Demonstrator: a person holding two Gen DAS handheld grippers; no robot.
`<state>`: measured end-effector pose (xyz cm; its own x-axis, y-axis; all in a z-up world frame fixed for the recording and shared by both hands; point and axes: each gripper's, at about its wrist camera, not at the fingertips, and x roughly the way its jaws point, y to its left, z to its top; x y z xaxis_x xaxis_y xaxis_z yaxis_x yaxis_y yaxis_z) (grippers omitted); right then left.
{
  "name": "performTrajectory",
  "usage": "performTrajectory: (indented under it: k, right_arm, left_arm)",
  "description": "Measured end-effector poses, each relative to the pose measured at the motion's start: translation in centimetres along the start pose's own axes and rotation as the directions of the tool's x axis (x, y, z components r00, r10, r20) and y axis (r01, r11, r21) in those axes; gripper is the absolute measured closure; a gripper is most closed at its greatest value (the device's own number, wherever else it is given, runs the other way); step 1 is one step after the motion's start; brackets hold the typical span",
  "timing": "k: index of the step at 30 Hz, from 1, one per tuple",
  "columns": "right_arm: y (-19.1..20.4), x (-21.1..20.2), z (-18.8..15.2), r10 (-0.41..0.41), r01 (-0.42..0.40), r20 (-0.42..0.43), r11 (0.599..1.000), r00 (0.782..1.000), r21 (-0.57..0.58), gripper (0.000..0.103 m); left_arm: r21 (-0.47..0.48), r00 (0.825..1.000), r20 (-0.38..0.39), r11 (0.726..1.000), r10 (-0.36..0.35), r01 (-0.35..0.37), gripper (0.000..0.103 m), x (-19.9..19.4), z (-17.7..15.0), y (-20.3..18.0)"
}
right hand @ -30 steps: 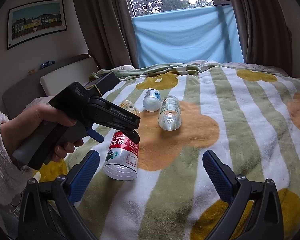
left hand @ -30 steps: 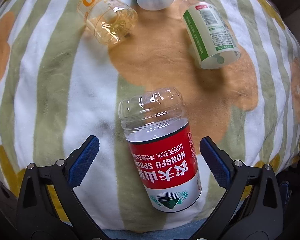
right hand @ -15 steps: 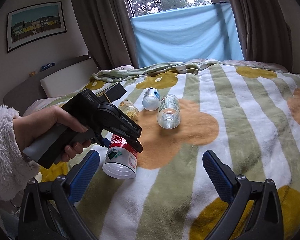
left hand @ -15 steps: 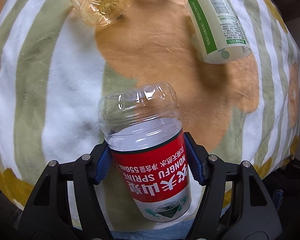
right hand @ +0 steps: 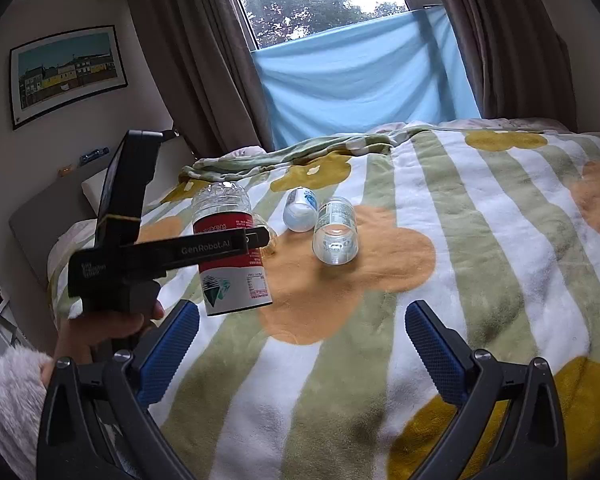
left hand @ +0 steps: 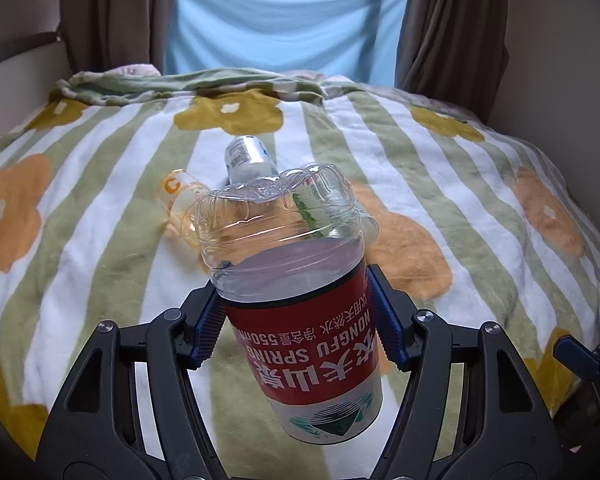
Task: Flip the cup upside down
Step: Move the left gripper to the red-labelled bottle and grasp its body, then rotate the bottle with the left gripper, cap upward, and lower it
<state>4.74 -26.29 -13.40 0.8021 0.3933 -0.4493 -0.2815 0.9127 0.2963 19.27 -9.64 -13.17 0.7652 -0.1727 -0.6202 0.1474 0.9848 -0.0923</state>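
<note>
Blue-padded, our left gripper clamps the red-labelled clear plastic cup, lifted above the striped flowered blanket (closed end up). Our right gripper gapes, empty. Beyond lie an orange-tinted cup, a white-labelled cup and a clear cup.

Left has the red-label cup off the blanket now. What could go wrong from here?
1. The left gripper pinches the red-label cup by its thin clear wall; it may flex and slip as it turns.
2. Three other cups lie close behind, the nearest being the green-label cup; setting down there risks a knock.
3. The blanket is soft, so a cup stood on it may tip.
</note>
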Motion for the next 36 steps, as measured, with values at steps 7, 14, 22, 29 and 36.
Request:
performTrajectory:
  k: [7,14,22,29,36]
  right_arm:
    - [-0.7,-0.2,-1.5,-0.019,0.019,-0.010,1.000,1.000,0.009,0.000]
    - [-1.3,-0.5,-1.4,-0.014,0.014,-0.003,1.000,1.000,0.024,0.000]
    - [-1.5,-0.5,-1.7,-0.012,0.012,-0.009,0.999,1.000,0.029,0.000]
    - [-1.3,-0.4,-1.9,-0.007,0.007,-0.015,1.000,1.000,0.023,0.000]
    - [-1.0,-0.5,-2.0,0.001,-0.001,-0.019,1.000,1.000,0.025,0.000]
  left_arm:
    - [0.016,0.999,-0.003,0.999,0.042,-0.042,0.041,2.7,-1.5,-0.3]
    - [0.069,0.998,-0.044,0.996,0.051,-0.048,0.041,2.5,-2.4,-0.7]
    - [0.111,0.994,-0.106,0.993,0.039,-0.027,0.041,1.3,-2.8,-1.1]
    - [0.095,0.987,-0.158,0.995,0.005,0.010,0.041,0.9,-3.7,-1.1]
    - [0.126,0.991,-0.132,0.992,0.034,-0.017,0.040,-0.1,-3.9,-1.7]
